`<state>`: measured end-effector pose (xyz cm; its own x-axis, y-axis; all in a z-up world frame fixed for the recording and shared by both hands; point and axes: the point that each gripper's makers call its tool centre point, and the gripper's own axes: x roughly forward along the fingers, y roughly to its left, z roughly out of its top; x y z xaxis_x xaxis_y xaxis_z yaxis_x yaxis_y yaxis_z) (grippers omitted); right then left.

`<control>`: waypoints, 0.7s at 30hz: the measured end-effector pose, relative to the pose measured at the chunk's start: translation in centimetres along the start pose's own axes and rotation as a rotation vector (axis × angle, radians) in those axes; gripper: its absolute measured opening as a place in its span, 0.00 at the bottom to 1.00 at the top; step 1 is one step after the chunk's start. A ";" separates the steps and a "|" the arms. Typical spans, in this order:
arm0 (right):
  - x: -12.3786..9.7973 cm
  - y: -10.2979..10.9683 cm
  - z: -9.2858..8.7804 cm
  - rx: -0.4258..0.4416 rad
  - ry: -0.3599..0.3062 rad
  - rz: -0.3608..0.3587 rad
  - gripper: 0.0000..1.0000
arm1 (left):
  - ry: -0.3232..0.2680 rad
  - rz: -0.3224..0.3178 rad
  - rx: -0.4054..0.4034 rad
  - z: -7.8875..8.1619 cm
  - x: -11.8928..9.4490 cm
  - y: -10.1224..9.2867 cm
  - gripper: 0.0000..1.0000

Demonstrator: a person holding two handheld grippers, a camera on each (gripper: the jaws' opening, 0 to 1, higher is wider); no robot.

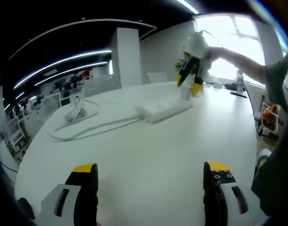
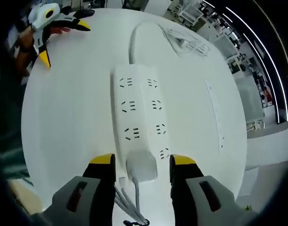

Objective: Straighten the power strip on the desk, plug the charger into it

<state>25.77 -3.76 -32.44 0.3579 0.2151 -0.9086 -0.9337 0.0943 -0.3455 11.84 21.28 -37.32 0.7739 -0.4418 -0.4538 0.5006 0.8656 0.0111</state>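
Power strip [image 2: 138, 113]: white, long, two rows of sockets, lying flat on the white desk [image 2: 68, 117], its length running away from the right tool [image 2: 140, 164] toward the far side; judged a rigid plastic body, light enough to skid on the smooth top, so best nudged or steadied by its long sides, not lifted by one end. Its white cable [image 2: 134, 37] leaves the far end and curves off to a loose coil [image 2: 186, 42], soft and likely to drag the strip round if pulled. Charger [image 2: 141, 167]: small white block with rounded corners, sitting at the near end of the strip between the two yellow-tipped jaws of the right tool; the jaws stand just beside its flanks, and whether they grip it cannot be told. Judged hard, smooth and slippery; take it across the two flat sides, square to the socket. Its thin cords [image 2: 127, 200] hang toward the camera, limp. In the left gripper view the strip [image 1: 165, 109] lies far across the desk, the right tool [image 1: 190, 77] above its right end. Left tool [image 1: 151, 181]: released, jaws wide apart, nothing between them, over bare desk near the person.
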 end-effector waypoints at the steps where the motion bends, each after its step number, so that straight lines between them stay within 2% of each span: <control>1: -0.1 -0.1 0.1 -0.001 -0.007 -0.003 0.45 | 0.002 0.000 0.001 0.0 0.0 0.0 0.96; 21: -1.2 -0.4 0.1 0.062 -0.136 -0.011 0.55 | 0.010 -0.007 0.010 0.3 0.4 -0.4 0.96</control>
<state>25.70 -3.95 -31.15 0.3707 0.3430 -0.8631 -0.9285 0.1568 -0.3365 12.11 20.69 -37.26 0.7666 -0.4453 -0.4627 0.5097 0.8602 0.0167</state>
